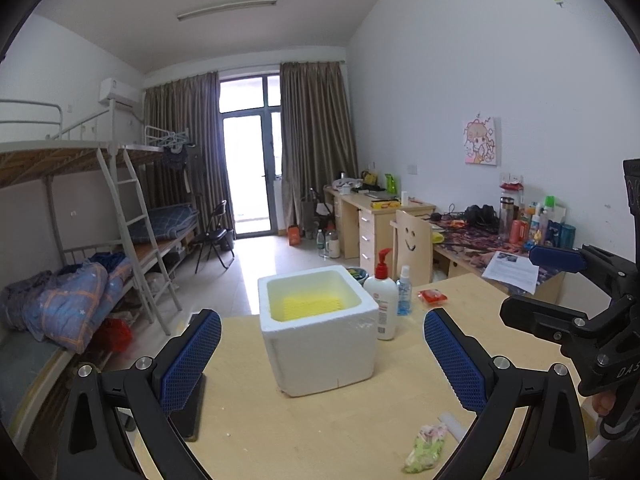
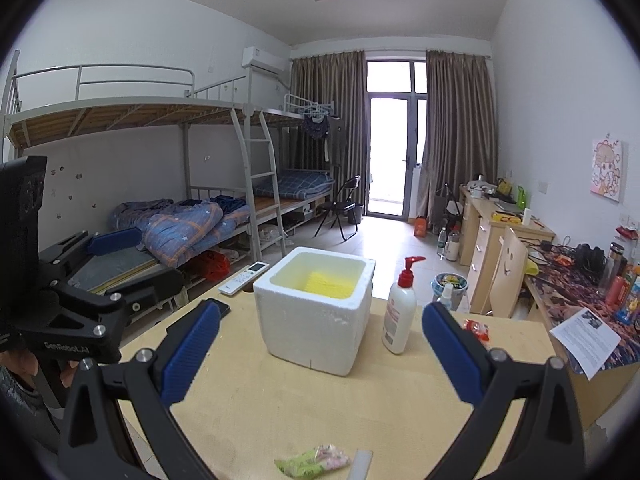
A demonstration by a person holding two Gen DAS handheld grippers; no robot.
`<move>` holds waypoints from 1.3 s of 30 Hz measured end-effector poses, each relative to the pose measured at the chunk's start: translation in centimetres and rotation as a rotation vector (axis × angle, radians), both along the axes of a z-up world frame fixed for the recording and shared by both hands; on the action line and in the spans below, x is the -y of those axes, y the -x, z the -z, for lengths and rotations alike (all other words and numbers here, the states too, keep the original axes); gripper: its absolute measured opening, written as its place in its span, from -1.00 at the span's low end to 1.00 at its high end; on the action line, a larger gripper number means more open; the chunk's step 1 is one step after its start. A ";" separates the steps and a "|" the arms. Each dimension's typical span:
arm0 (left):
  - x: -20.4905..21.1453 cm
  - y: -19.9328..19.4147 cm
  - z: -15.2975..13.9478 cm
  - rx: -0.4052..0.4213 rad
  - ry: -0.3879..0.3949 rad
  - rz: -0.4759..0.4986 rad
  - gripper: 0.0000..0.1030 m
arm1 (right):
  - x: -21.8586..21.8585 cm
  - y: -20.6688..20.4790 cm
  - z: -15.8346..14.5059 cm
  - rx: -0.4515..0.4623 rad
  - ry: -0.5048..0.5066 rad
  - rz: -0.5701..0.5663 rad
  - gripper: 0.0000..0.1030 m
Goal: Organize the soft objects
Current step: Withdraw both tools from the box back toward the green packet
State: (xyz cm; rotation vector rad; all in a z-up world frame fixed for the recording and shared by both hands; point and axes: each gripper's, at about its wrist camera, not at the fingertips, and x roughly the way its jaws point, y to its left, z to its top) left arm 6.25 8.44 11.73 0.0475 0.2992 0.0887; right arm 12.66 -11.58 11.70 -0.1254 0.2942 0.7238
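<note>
Left gripper: your left gripper is spread wide and holds nothing; it hangs above the near part of the table, facing the box.
Right gripper: your right gripper is likewise released and empty. In the left wrist view it shows at 3 o'clock, well apart from any soft thing.
Box: the white foam box stands upright at the centre of the table, at 12 o'clock from both grippers. Something yellow lies flat on its floor; you cannot tell from here whether it is a soft thing already put away or a lining.
Green packet: a soft green and pink packet lies on the table at 6 o'clock in the right wrist view, near your edge and outside the box. A pale flat strip lies just beside it.
Red packet: a small red packet lies at 1 o'clock from the box, past the lotion bottle and the small spray bottle.
Done: at most one thing, judging by the yellow inside the box.
Left: the green packet, and probably the red one, are not yet in the box; neither is gripped.
Other: a remote and a phone lie at 10 o'clock from the box; they are hard and likely not yours to move.
</note>
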 end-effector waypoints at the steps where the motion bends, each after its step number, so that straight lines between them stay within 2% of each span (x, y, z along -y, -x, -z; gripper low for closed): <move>1: 0.1 0.2 0.2 0.002 0.000 0.005 0.98 | 0.2 0.2 0.2 0.002 -0.001 0.003 0.99; 13: 0.7 2.9 2.4 0.025 0.027 0.024 0.98 | 1.9 2.4 2.5 0.003 -0.014 0.044 0.99; 23: 1.2 5.2 3.4 0.096 0.040 0.009 0.98 | 3.1 4.2 3.5 0.028 -0.059 0.055 0.99; 39: 2.9 6.1 6.5 0.120 0.007 -0.004 0.98 | 4.3 6.0 5.9 0.038 -0.087 0.082 0.99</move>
